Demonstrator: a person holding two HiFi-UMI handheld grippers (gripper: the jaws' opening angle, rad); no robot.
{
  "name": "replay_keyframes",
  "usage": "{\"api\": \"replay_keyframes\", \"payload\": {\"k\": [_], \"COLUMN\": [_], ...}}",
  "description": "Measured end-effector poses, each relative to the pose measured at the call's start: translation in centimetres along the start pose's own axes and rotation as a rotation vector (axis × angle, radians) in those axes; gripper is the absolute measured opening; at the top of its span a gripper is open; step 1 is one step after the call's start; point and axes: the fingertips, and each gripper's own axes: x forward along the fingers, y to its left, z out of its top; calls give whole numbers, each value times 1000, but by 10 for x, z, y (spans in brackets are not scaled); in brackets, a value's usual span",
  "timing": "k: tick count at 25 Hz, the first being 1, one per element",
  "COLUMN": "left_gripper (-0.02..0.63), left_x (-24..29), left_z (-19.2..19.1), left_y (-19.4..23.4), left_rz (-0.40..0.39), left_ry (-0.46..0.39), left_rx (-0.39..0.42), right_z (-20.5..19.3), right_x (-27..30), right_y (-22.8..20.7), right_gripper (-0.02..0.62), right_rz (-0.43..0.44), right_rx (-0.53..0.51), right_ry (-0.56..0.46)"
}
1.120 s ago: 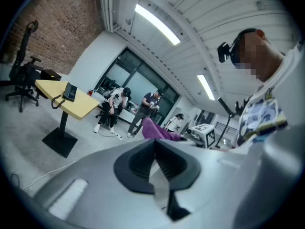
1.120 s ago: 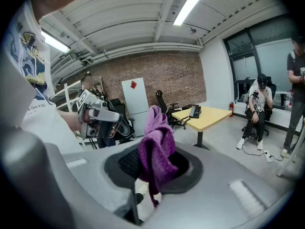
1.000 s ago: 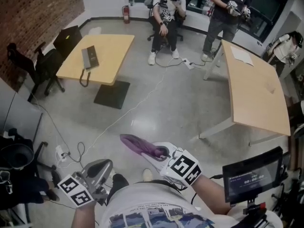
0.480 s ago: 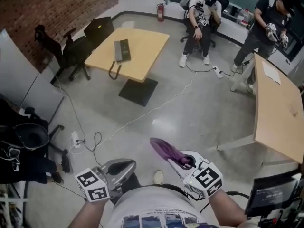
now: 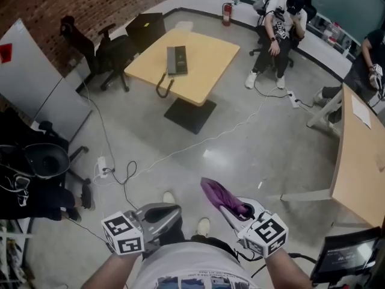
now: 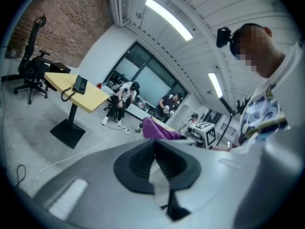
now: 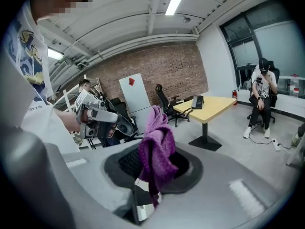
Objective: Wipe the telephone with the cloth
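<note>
1. Your left gripper, the grey one with the black-and-white square cube, has its jaws pressed tight together. Nothing is between them.
2. Your right gripper pinches a soft purple cloth. The cloth sticks up out of the jaws and flops over them.
3. Both grippers are low down, close to your body, above the smooth grey floor. They are near each other but do not touch.
4. The flat dark grey telephone lies on the light wooden square table. It is well apart from both grippers, across the floor.
5. In the head view the telephone sits near the table's left edge. Its curly dark cord hangs down over that edge.
6. The cloth does not touch the telephone.
7. Black office chairs stand beside the table, near the red brick wall.
8. A person sits on a chair past the table.
9. A thin white cable runs along the floor.
</note>
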Motion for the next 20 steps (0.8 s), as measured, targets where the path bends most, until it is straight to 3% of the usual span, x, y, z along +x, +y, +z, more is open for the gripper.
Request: {"api": "replay_keyframes", "payload": {"k": [4, 9, 15, 20], "left_gripper": [6, 6, 6, 6], "left_x": [5, 8, 4, -2], "left_z": [19, 45, 87, 111], "left_y": [19, 52, 103, 137], "left_rz": [-32, -89, -140, -156], "left_ry": [-3, -10, -28, 4], "left_rx": [-9, -9, 7, 59], "right_z": [14, 42, 81, 110], "right_x": [19, 50, 89, 128], "right_y": [-8, -14, -37, -41], "right_gripper": [84, 84, 85, 84], "right_rz": [-13, -39, -113, -121], "right_rx": [36, 10, 7, -1], "right_ry": [19, 42, 25, 21]}}
